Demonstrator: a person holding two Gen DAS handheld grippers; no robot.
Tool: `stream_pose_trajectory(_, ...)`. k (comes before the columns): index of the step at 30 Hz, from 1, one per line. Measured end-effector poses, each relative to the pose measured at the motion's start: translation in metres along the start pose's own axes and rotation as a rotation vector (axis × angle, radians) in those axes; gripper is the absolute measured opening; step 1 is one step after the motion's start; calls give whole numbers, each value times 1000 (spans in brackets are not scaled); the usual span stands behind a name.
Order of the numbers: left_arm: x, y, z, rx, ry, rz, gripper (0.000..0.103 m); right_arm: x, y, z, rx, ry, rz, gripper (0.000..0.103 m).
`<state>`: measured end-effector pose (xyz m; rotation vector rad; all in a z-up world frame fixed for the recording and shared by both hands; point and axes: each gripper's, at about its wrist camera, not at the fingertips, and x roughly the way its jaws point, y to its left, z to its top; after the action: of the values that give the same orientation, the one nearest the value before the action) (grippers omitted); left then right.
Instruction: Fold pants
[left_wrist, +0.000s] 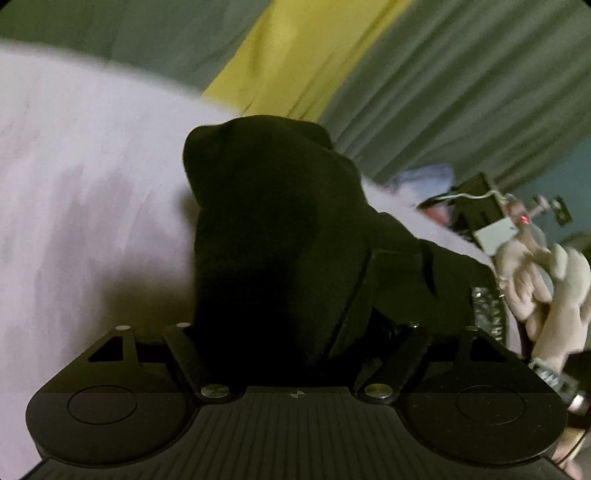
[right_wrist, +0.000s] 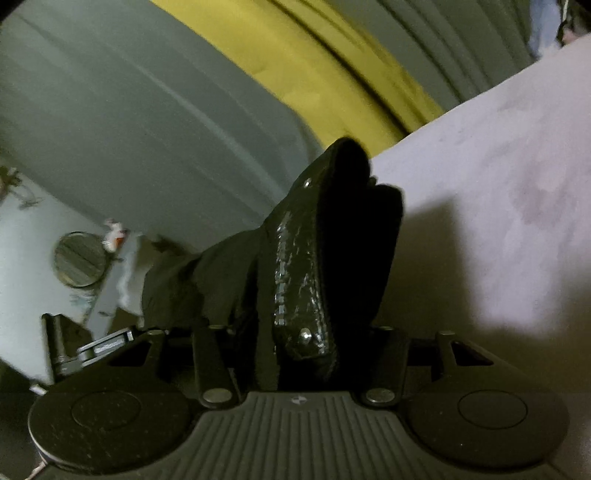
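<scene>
The black pants (left_wrist: 266, 206) hang bunched between the jaws of my left gripper (left_wrist: 280, 236), lifted off the pale bed sheet (left_wrist: 74, 166). The cloth hides both fingers. From there the fabric stretches right toward a person's hand (left_wrist: 535, 273), which holds the other gripper. In the right wrist view, my right gripper (right_wrist: 317, 258) is shut on another bunch of the pants (right_wrist: 354, 229). A glossy black strip with metal studs (right_wrist: 295, 273) lies across the top of that bunch. More fabric trails off to the left (right_wrist: 177, 288). The cloth covers the right fingers too.
Grey-green curtains with a yellow panel (left_wrist: 303, 55) hang behind the bed. The pale sheet (right_wrist: 498, 184) fills the right of the right wrist view. A round mirror (right_wrist: 79, 258) and small clutter sit at the far left, with dark hardware (right_wrist: 96, 347) below them.
</scene>
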<state>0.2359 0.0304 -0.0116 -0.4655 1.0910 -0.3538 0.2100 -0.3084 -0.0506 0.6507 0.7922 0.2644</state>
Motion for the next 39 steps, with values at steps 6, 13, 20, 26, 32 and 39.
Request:
stream_pose_trajectory(6,-26,61,5,-194,-111,-23,90,-23,13,-7,-197,-113,-260,74)
stream_pose_trajectory(13,-95,64,-21,-189,-323,22,93,-60,1,-53,51,-147,-64,75)
stream_pose_trajectory(20,-83,18,-107,-126,-339,-49,94,-62,-20,-84,356,-189,16,77)
stream_pose_trajectory(26,-73,21,-147,-167,-423,63,95,-72,1,-80,376,-221,197,77)
stream_pose_trajectory(32,-66,36,-157,-207,-373,160,95,-18,-19,-97,504,-156,124,63)
stream_pose_trajectory(39,-58,39,-158,-218,-385,163,96,-3,-29,-93,636,-227,32,33)
